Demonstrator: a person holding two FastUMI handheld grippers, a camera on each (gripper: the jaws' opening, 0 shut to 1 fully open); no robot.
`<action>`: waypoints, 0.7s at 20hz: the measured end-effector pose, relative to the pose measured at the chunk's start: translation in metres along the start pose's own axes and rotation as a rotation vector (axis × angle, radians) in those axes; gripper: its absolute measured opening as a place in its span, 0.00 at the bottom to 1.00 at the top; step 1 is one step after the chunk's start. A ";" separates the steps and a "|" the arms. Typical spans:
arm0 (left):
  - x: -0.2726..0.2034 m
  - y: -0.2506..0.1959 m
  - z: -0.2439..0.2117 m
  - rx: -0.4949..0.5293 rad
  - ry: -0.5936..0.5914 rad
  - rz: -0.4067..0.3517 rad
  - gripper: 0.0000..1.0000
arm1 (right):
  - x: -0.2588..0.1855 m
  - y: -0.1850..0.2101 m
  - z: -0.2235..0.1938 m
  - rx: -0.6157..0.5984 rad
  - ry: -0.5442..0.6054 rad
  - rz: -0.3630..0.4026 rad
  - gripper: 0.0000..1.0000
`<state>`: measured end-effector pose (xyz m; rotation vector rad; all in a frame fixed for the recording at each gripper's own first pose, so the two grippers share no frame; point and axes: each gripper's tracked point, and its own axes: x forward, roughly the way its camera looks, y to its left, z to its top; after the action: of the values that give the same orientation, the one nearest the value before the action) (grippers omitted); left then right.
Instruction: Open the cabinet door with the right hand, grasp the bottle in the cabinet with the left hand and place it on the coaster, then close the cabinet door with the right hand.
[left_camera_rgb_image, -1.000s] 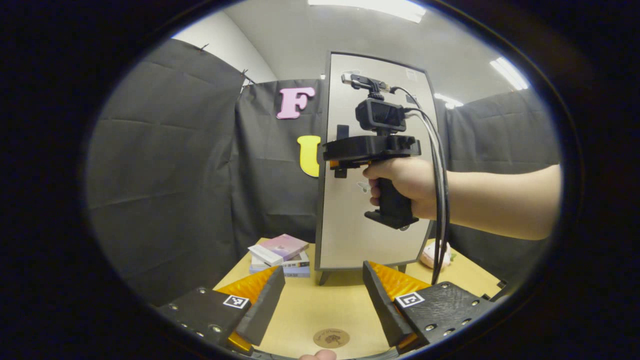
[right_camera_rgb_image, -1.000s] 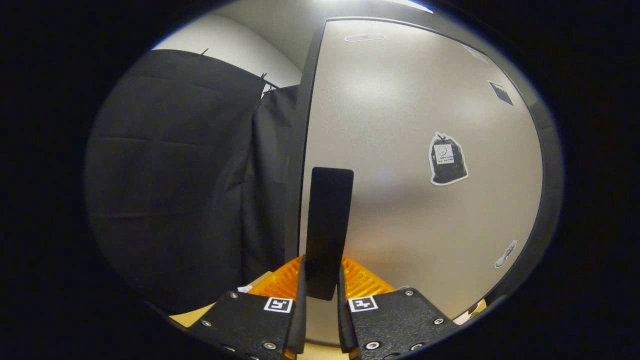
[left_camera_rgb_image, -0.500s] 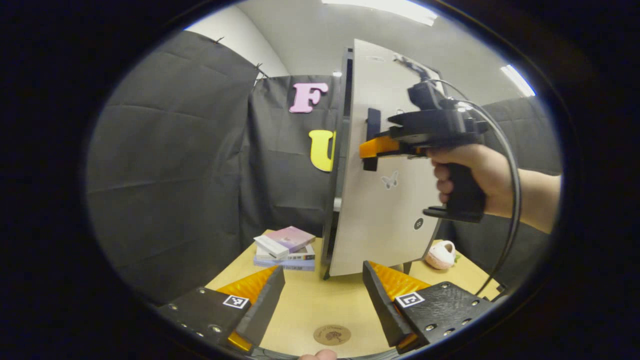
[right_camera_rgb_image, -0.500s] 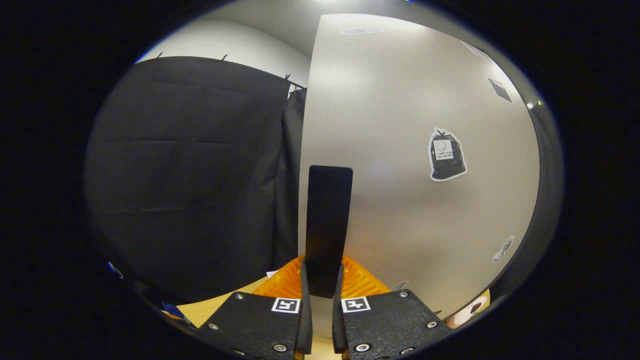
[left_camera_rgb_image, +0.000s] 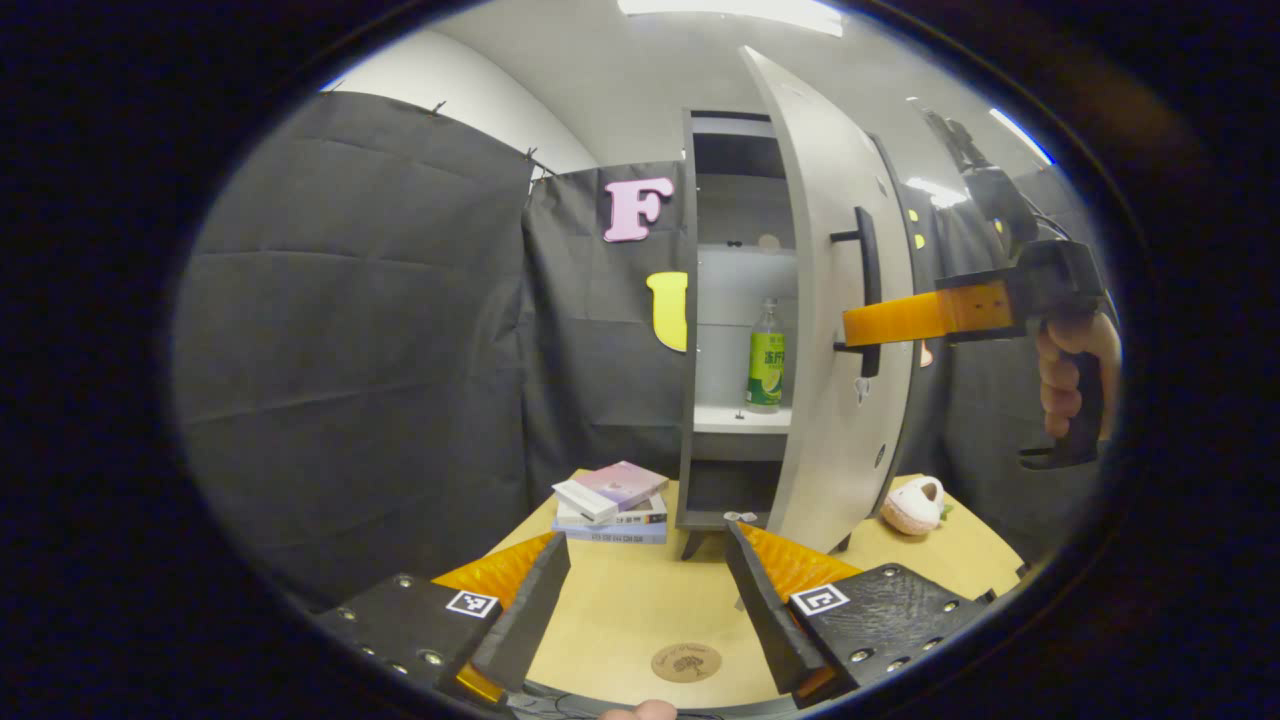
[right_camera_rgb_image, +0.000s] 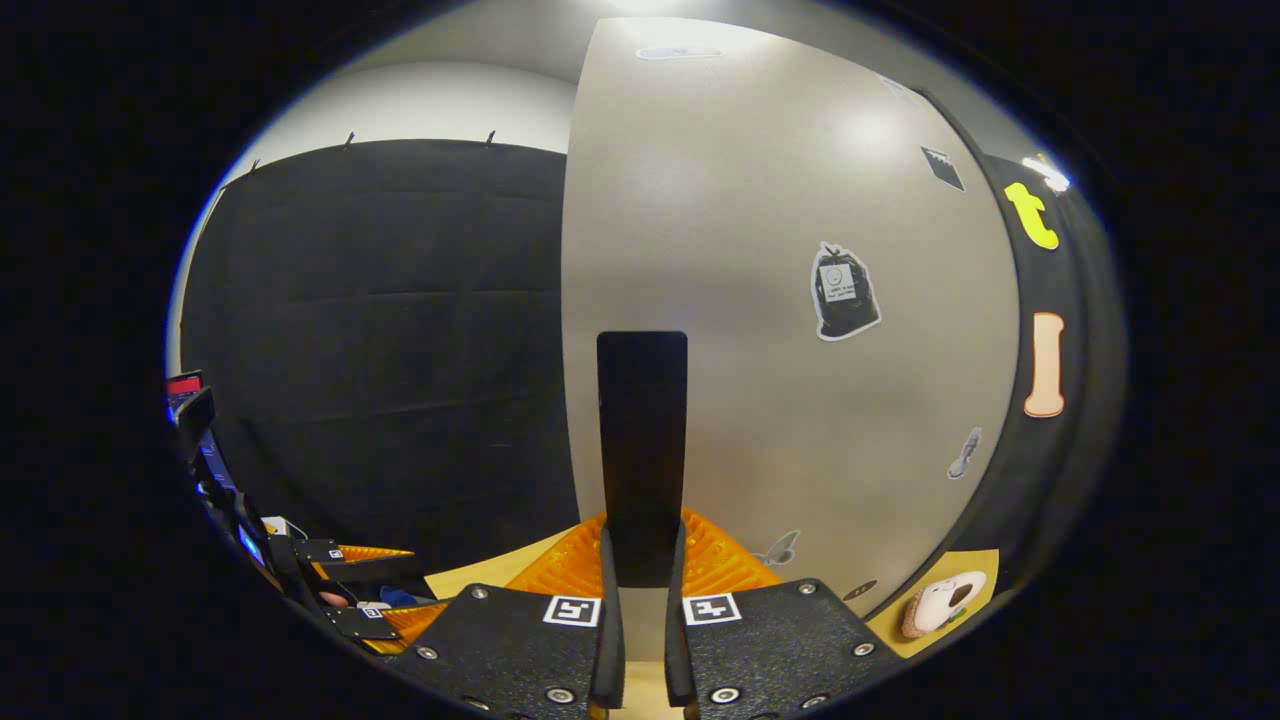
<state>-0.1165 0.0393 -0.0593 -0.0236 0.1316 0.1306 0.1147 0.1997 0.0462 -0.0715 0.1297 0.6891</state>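
Black cloth walls back the wooden table (left_camera_rgb_image: 640, 600), where the left gripper (left_camera_rgb_image: 645, 590) hangs spread above the coaster (left_camera_rgb_image: 686, 662). Right gripper (right_camera_rgb_image: 640, 580) pinches the handle (right_camera_rgb_image: 642, 450) of the open cabinet door (left_camera_rgb_image: 835, 330); the bottle (left_camera_rgb_image: 767, 357) stands on the shelf inside.

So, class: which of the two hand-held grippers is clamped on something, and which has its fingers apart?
The right hand-held gripper is shut on the door handle of the cabinet door. The left hand-held gripper hangs open above the table, holding nothing.
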 end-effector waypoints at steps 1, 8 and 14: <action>-0.009 -0.009 0.001 0.002 0.007 -0.003 0.90 | -0.007 -0.002 0.000 0.008 0.003 0.002 0.16; -0.021 -0.072 0.018 0.057 0.004 -0.016 0.90 | -0.038 -0.027 -0.005 0.012 -0.022 -0.089 0.16; 0.019 -0.118 0.066 0.076 -0.080 -0.023 0.90 | -0.060 -0.042 -0.008 0.088 -0.036 -0.184 0.16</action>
<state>-0.0734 -0.0732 0.0049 0.0555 0.0559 0.1037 0.0948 0.1286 0.0475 0.0139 0.1172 0.5001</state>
